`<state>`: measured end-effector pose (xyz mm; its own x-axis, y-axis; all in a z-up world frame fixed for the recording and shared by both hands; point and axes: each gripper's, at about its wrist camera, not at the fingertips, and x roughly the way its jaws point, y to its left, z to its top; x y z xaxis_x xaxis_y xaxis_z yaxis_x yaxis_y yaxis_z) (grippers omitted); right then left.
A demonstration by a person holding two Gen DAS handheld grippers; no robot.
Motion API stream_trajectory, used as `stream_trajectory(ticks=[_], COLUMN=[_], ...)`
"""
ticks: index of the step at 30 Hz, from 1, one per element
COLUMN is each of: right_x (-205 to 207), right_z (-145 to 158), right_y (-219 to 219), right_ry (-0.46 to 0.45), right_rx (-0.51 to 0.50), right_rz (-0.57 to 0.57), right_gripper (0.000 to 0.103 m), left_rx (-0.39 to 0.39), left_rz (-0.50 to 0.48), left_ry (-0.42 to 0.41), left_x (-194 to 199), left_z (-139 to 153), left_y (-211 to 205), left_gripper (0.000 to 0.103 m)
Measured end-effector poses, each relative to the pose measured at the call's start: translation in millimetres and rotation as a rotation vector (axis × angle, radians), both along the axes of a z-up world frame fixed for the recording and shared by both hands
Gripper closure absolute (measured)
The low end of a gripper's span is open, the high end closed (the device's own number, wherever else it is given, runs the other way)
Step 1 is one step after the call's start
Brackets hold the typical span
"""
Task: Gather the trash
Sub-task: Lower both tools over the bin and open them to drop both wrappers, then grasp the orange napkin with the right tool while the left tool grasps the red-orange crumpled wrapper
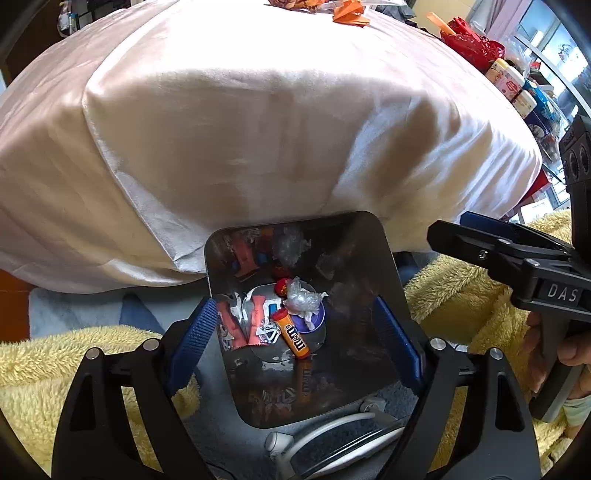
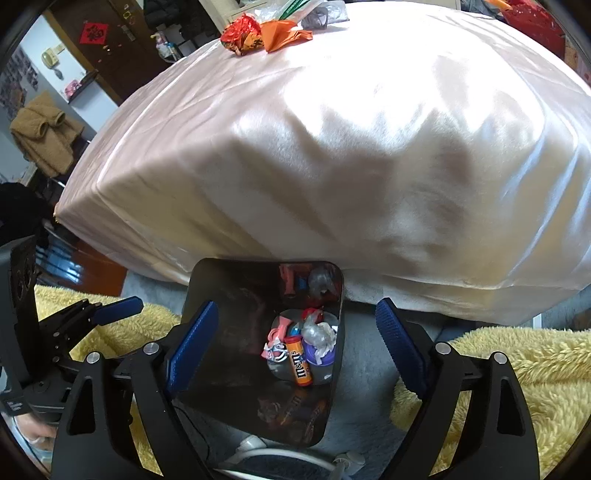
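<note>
Left gripper (image 1: pixel 295 328): jaws spread wide, nothing between the blue pads, poised over the open mouth of the metal bin (image 1: pixel 373 236). Right gripper (image 2: pixel 291 339): likewise wide and empty, above the same bin; in the left wrist view it enters from the right edge, held by a hand (image 1: pixel 569 354).

Bin contents: an orange M&M's tube (image 1: pixel 294 333) lying on its side, a crumpled clear plastic wad (image 1: pixel 303 297) just beside it, pink wrappers (image 1: pixel 255 321) at left. All rest on the bin floor.

Behind the bin: table under a pale satin cloth (image 1: pixel 258 129). Crumpled orange and red wrappers (image 2: pixel 266 31) remain at its far edge. Yellow fleece (image 2: pixel 517 369) lies on either side of the bin.
</note>
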<state>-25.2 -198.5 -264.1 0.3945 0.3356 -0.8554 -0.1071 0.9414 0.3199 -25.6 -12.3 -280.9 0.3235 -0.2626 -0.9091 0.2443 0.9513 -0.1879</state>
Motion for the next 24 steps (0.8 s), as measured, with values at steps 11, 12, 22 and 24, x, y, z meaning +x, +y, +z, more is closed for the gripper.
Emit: stream_trajectory(ticks=[11, 12, 22, 24], right_x=[20.9, 26.0, 97.3, 112.3], right_z=[66.2, 72.2, 94.7, 91.6], right_y=[-18.2, -19.6, -20.4, -14.3], right_ry=[-0.156, -0.168, -0.218, -0.207], right_rx=[0.021, 0.017, -0.058, -0.065], right_rz=[-0.054, -0.059, -0.078, -0.059], right_gripper=[0.009, 0.009, 0.009, 0.010], left_rx=[-0.039, -0.038, 0.043, 0.036], left_rz=[0.023, 0.026, 0.098, 0.119], left_ry=[-0.108, -0.123, -0.215, -0.218], left_x=[14.7, 18.1, 83.8, 97.5], left_z=[54.6, 60.6, 110.8, 115.7], left_y=[6.6, 7.8, 22.6, 28.0], left_gripper=[0.016, 0.016, 0.012, 0.012])
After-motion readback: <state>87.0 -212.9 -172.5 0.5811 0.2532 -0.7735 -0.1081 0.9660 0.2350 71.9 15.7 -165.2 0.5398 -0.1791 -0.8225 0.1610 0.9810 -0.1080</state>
